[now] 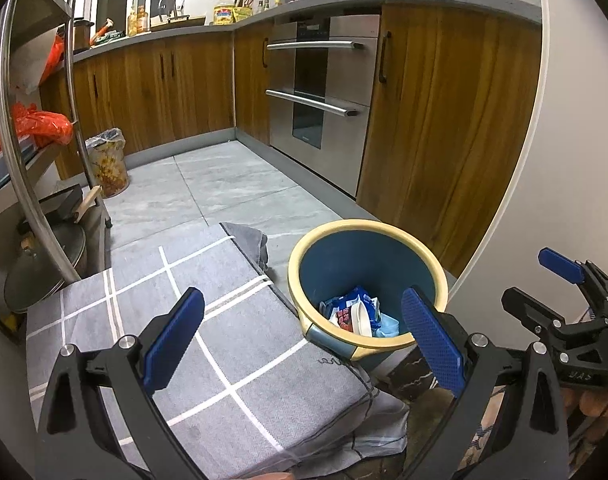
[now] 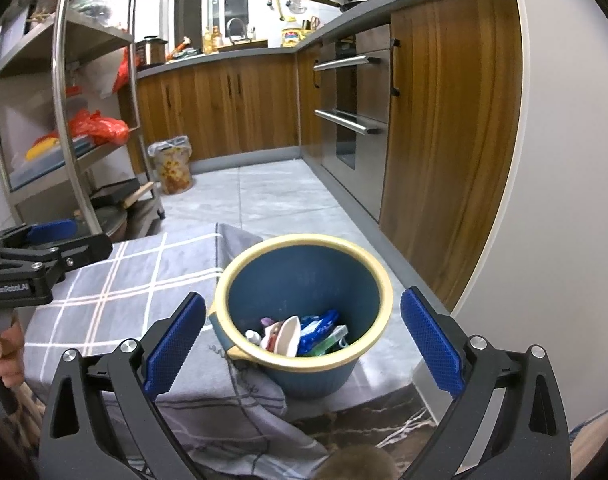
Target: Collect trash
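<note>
Nearest to us, both claws hang empty over a low surface draped in a grey checked cloth (image 1: 207, 320). Our left gripper (image 1: 304, 340) has its blue pads spread wide with nothing between them, only cloth beneath and the bin's near rim showing through the gap. Our right gripper (image 2: 304, 344) is spread just as wide, its jaws standing either side of the bin's mouth without touching it and gripping nothing. Just past the fingertips stands the blue bin (image 2: 304, 300) with its cream rim, on the floor against the hanging edge of the cloth; we judge it was put there so rubbish can be dropped straight down from the covered surface. At its bottom lies the trash (image 2: 299, 334): a white curved piece, blue and green wrappers, and small scraps we cannot name. With the cloth bare and the rubbish in the bin, we judge this round of collecting looks about done. Farther off, pale floor tiles run to wooden cabinets (image 1: 444, 120) and a steel oven front (image 1: 320, 80) on the right. On the left, a metal shelf rack (image 2: 63, 80) holds orange bags, and a second, patterned bin (image 2: 171, 168) with a liner sits near its foot.
</note>
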Tool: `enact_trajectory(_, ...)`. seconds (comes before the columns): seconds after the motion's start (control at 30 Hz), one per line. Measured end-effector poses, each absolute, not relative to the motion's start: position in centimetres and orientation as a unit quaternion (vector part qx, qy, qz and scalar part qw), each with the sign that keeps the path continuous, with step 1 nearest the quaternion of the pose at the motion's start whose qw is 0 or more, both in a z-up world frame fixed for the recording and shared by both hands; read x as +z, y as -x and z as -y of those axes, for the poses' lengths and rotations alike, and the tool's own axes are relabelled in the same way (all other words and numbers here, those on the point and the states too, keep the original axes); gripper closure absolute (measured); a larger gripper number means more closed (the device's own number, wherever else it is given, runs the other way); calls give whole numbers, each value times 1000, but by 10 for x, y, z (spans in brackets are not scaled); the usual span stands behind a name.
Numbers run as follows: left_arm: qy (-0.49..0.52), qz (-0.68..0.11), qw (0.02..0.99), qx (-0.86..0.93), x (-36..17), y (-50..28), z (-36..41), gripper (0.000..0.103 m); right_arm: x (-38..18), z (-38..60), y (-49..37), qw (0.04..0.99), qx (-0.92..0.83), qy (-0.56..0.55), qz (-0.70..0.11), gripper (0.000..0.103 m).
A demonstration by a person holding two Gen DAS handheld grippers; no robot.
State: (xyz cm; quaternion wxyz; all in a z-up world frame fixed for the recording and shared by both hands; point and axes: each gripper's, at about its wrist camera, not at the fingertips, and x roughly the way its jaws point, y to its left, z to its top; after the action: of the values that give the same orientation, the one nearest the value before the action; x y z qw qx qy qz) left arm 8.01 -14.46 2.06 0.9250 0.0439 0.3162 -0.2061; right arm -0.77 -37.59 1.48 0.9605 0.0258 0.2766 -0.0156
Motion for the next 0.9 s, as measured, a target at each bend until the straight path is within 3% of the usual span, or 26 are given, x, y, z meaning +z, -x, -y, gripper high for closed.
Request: enact_trajectory(0.9, -35, -324, 924, -199, 18, -82, 138, 6, 15, 366, 9, 961, -13, -25, -276, 6)
